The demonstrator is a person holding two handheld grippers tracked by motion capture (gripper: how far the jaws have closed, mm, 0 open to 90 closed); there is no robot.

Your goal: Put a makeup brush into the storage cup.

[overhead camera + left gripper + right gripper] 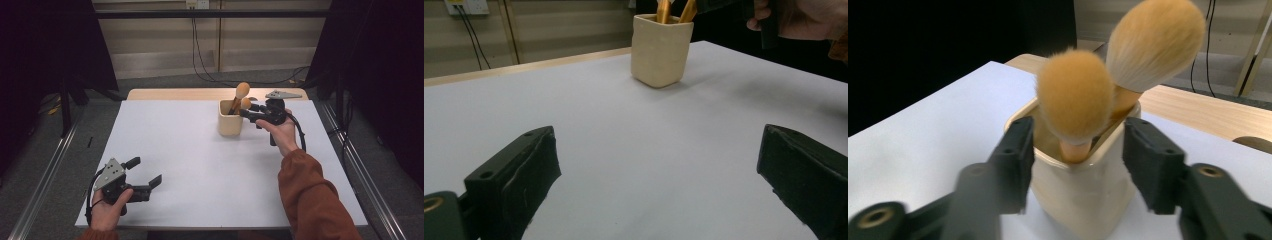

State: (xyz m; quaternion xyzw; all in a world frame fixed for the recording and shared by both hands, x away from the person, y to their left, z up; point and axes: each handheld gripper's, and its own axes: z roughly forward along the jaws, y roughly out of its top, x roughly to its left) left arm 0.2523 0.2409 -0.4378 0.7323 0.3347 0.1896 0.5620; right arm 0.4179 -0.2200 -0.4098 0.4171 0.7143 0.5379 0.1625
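Cream cup, two brushes inside, right tool straddling rim

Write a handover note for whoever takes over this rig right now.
Right gripper: open, jaws either side of the nearer brush at the cup rim, not yet closed on it.
Left gripper: open, idle over the near left of the table, holding nothing.
Things: cup stands at the far side, right of centre; both brushes are in it, heads up, the taller brush behind.
Done: approach to the cup.
Left: probably close on the nearer brush and lift it out.
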